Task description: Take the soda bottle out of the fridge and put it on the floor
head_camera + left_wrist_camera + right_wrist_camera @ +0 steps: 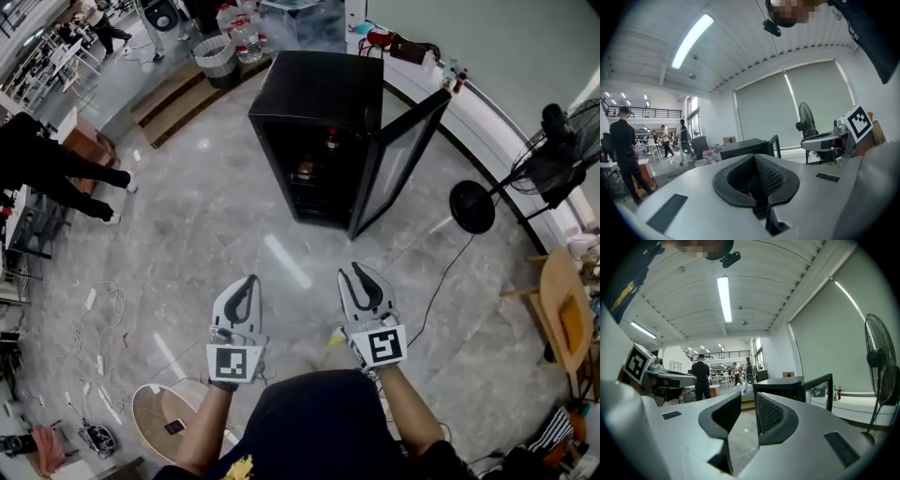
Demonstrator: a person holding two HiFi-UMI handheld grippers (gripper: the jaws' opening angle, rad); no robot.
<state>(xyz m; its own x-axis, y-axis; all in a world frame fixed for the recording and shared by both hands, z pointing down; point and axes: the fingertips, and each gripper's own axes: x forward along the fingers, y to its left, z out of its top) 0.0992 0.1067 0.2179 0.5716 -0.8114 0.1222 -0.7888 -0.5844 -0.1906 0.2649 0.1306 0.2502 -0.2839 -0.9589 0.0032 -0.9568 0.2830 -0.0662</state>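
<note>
The grey floor point(234, 234) carries a fridge point(314, 103) at upper centre, a fan point(472, 206) and chair point(562, 319) at right, and cables point(103, 309) at left.

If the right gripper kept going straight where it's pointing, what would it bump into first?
Probably the black fridge: the right gripper points across bare floor toward its open front, beside the swung-out door. How far off is hard to judge.
</note>
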